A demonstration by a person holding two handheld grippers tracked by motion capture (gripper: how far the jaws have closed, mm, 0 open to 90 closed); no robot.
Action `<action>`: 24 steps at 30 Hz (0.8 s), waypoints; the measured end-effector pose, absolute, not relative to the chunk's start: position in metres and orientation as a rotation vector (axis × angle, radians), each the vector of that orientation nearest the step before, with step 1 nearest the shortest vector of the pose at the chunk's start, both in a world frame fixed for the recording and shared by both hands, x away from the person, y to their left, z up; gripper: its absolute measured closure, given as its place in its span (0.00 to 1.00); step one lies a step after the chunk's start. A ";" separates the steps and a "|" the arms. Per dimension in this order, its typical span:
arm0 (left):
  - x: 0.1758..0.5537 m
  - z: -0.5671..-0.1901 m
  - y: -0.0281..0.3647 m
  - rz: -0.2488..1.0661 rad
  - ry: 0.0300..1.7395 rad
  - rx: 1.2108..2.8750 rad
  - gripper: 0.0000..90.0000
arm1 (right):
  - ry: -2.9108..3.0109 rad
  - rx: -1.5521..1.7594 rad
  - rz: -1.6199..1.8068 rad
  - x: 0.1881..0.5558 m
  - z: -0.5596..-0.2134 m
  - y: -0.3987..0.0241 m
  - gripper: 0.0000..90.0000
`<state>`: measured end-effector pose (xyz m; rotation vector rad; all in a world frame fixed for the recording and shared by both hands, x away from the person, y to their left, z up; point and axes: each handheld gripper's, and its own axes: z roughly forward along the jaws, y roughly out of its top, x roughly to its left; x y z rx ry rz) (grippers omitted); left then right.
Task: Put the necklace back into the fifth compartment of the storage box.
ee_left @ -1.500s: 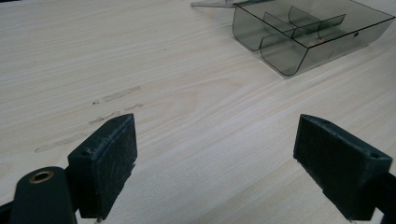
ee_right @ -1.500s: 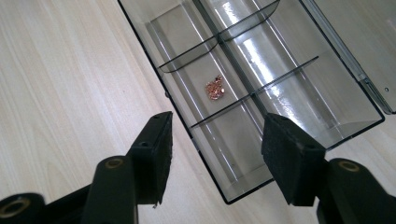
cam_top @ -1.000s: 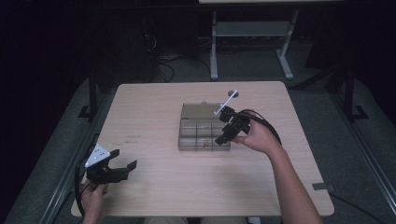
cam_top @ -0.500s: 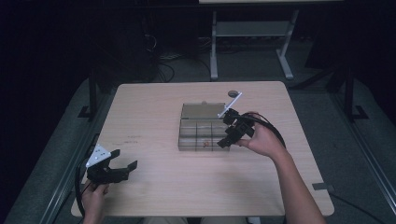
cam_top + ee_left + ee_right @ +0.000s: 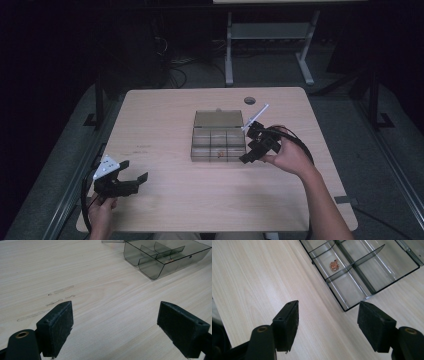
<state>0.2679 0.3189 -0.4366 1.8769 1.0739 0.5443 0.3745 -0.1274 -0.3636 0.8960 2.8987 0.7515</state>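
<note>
A smoky clear compartment box (image 5: pixel 200 158) sits mid-table with its lid folded flat behind it. One small copper-coloured trinket (image 5: pixel 218 154) lies in a front middle cell; in the right gripper view the trinket (image 5: pixel 334 265) rests beside a divider of the box (image 5: pixel 344 287). My right gripper (image 5: pixel 250 148) hovers just off the box's right front corner. Its jaws have just been opening and stand open (image 5: pixel 328 325) over bare wood, with nothing between them. My left gripper (image 5: pixel 136 170) rests near the table's front left, open (image 5: pixel 117 330) and empty, with the box (image 5: pixel 152 268) far ahead.
The wooden table (image 5: pixel 165 115) has a round cable hole (image 5: pixel 250 100) behind the box. Faint smudges (image 5: pixel 60 290) mark the wood ahead of the left gripper. A metal frame (image 5: pixel 229 55) stands on the dark floor beyond the far edge.
The right gripper has drawn back from over the box, toward the right and the near side, and its jaws stand a little wider. The left gripper has stayed put.
</note>
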 end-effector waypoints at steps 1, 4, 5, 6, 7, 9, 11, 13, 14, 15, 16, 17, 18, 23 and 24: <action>0.268 -0.437 0.319 0.544 1.074 1.877 0.15 | 2.897 0.899 0.752 0.373 -0.364 -0.129 0.37; 0.268 -0.436 0.319 0.545 1.073 1.877 0.15 | 2.895 0.899 0.753 0.369 -0.365 -0.131 0.37; 0.268 -0.436 0.319 0.543 1.074 1.876 0.15 | 2.893 0.898 0.751 0.367 -0.365 -0.132 0.36; 0.268 -0.436 0.319 0.543 1.075 1.876 0.15 | 2.892 0.895 0.750 0.365 -0.365 -0.134 0.36; 0.268 -0.437 0.319 0.544 1.074 1.876 0.15 | 2.892 0.896 0.751 0.364 -0.366 -0.134 0.36; 0.268 -0.436 0.319 0.545 1.074 1.876 0.15 | 2.891 0.894 0.752 0.360 -0.367 -0.137 0.36; 0.268 -0.436 0.319 0.547 1.075 1.875 0.15 | 2.887 0.893 0.758 0.356 -0.368 -0.140 0.36; 0.267 -0.436 0.319 0.549 1.079 1.871 0.15 | 2.881 0.891 0.763 0.352 -0.369 -0.142 0.36; 0.267 -0.436 0.319 0.551 1.080 1.870 0.15 | 2.881 0.894 0.767 0.350 -0.370 -0.143 0.36; 0.267 -0.436 0.319 0.553 1.078 1.870 0.15 | 2.881 0.897 0.765 0.348 -0.371 -0.145 0.36; 0.267 -0.436 0.319 0.554 1.078 1.870 0.15 | 2.881 0.901 0.763 0.346 -0.373 -0.147 0.36; 0.266 -0.436 0.319 0.554 1.079 1.868 0.15 | 2.884 0.909 0.763 0.344 -0.374 -0.148 0.36; 0.266 -0.436 0.319 0.554 1.079 1.869 0.15 | 2.882 0.917 0.757 0.343 -0.376 -0.150 0.36; 0.266 -0.436 0.319 0.553 1.082 1.866 0.15 | 2.875 0.951 0.782 0.335 -0.383 -0.160 0.36; 0.266 -0.436 0.319 0.554 1.081 1.866 0.15 | 2.873 0.957 0.784 0.333 -0.386 -0.163 0.36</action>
